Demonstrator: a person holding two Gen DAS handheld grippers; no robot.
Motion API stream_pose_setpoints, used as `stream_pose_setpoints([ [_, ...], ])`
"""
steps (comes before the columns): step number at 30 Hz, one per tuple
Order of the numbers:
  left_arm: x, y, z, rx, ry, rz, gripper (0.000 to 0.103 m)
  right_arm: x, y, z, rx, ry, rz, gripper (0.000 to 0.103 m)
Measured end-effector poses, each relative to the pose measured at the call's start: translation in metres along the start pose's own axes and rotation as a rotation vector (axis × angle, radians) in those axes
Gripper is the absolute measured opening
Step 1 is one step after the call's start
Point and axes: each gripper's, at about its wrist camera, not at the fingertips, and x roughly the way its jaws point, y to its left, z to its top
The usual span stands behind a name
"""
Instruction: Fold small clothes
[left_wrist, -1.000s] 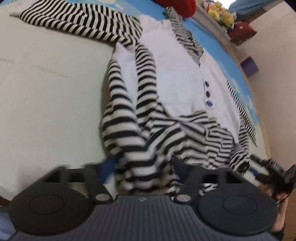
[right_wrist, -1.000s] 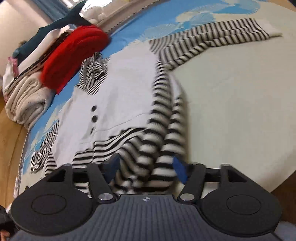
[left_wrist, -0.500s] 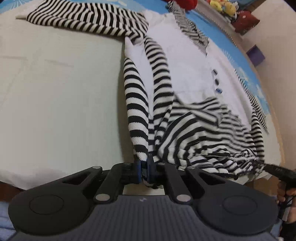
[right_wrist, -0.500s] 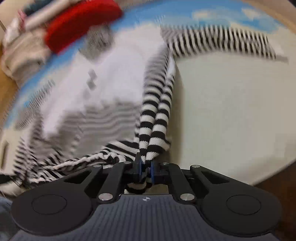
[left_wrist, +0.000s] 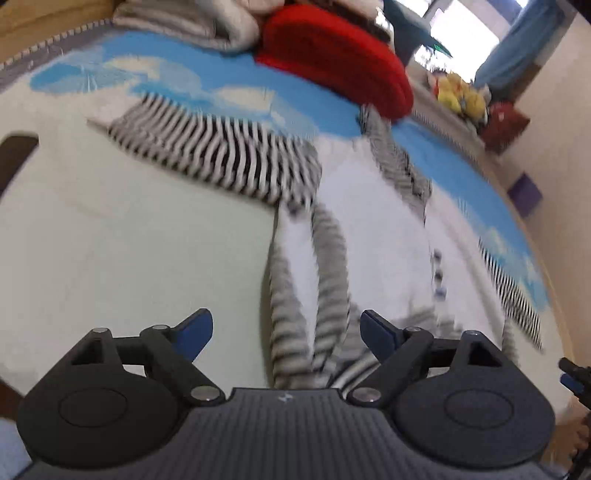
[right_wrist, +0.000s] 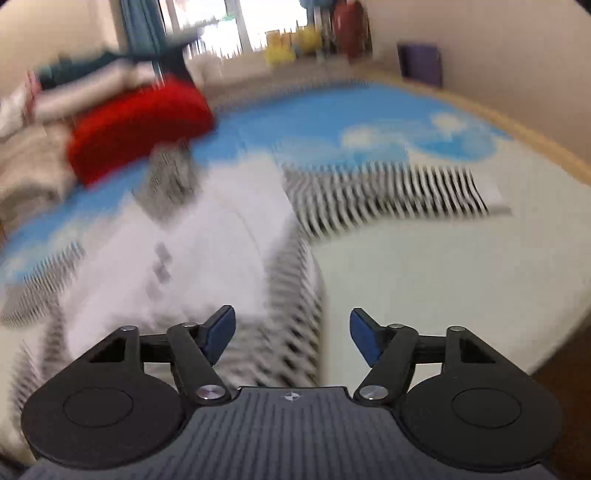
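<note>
Both the left tongs (left_wrist: 286, 334) and right tongs (right_wrist: 291, 334) are just opening, releasing the striped garment (left_wrist: 369, 236)'s hem; regripping near its sleeve (left_wrist: 207, 155) is probably coming next

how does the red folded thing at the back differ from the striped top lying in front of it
The red folded garment is one solid colour; the striped top is white with black-and-white stripes. The red one is folded into a thick bundle; the striped one lies mostly spread, one sleeve stretched out sideways. Both rest on the same bed.
</note>
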Motion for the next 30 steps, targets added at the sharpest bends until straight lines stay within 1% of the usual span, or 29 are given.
stream_pose_setpoints([
  [4, -0.011, -0.029, 0.037, 0.004, -0.106, 0.013, 0.092, -0.005, 0.036, 0.031, 0.043, -0.101, 0.075, 0.072],
  [6, -0.014, -0.04, 0.053, -0.037, -0.168, 0.012, 0.094, 0.001, 0.055, 0.044, 0.064, -0.137, 0.107, 0.073],
  [8, -0.004, -0.042, 0.068, -0.095, -0.211, 0.04, 0.094, 0.02, 0.074, 0.055, 0.1, -0.147, 0.133, 0.073],
  [10, 0.011, -0.041, 0.077, -0.097, -0.226, 0.078, 0.094, 0.044, 0.086, 0.062, 0.133, -0.147, 0.154, 0.073],
  [12, 0.028, -0.037, 0.085, -0.082, -0.226, 0.147, 0.094, 0.067, 0.095, 0.06, 0.15, -0.141, 0.146, 0.073],
  [15, 0.054, -0.024, 0.091, -0.08, -0.208, 0.203, 0.094, 0.093, 0.101, 0.048, 0.153, -0.118, 0.1, 0.073],
  [18, 0.079, -0.009, 0.095, -0.1, -0.192, 0.228, 0.094, 0.122, 0.109, 0.044, 0.122, -0.044, 0.056, 0.073],
  [21, 0.099, 0.003, 0.1, -0.102, -0.178, 0.257, 0.094, 0.134, 0.114, 0.045, 0.108, -0.039, 0.045, 0.073],
  [24, 0.113, 0.01, 0.108, -0.084, -0.174, 0.291, 0.094, 0.139, 0.117, 0.044, 0.065, -0.05, 0.011, 0.073],
  [27, 0.123, 0.017, 0.113, -0.066, -0.174, 0.321, 0.094, 0.148, 0.118, 0.042, 0.051, -0.026, 0.001, 0.073],
  [30, 0.13, 0.025, 0.119, -0.084, -0.156, 0.318, 0.094, 0.156, 0.12, 0.041, 0.047, -0.007, -0.004, 0.073],
])
